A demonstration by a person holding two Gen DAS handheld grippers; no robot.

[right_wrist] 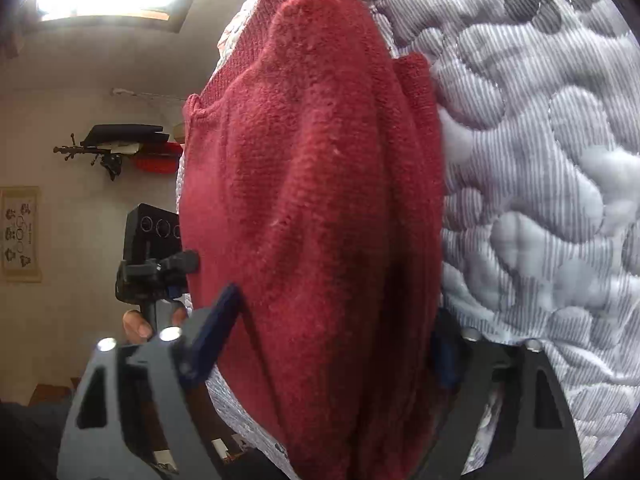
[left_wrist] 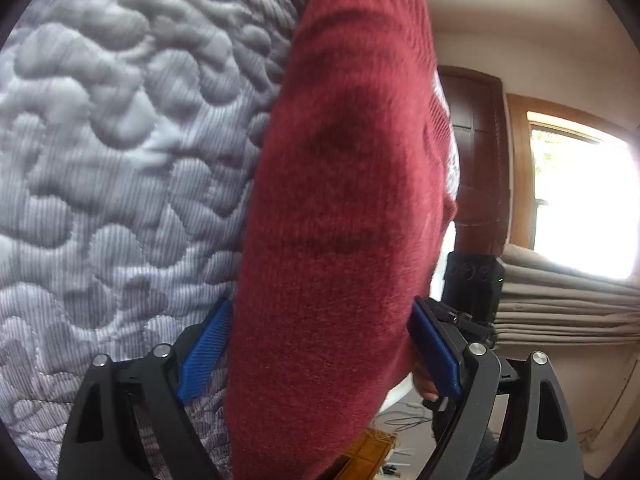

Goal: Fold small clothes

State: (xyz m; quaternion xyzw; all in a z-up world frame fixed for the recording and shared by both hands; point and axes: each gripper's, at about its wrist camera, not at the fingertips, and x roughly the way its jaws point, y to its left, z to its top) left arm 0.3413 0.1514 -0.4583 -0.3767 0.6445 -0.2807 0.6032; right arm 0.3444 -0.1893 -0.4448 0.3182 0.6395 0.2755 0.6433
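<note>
2 grippers, left gripper (left_wrist: 320,354) and right gripper (right_wrist: 332,344), clamp red sweater (left_wrist: 344,200) (above quilt (left_wrist: 120,140)).

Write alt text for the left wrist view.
A red knit sweater fills the centre, clamped between the left gripper's blue pads. A grey quilted bedspread lies left; a bright window is right.

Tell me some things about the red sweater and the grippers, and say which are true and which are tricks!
1. The sweater is red. True.
2. The left hand-held gripper is empty. False: the sweater sits between its blue fingers.
3. The right hand-held gripper has sweater between its fingers. True.
4. The quilt behind is plain yellow. False: it is grey and white, stitched in puffy shapes.
</note>
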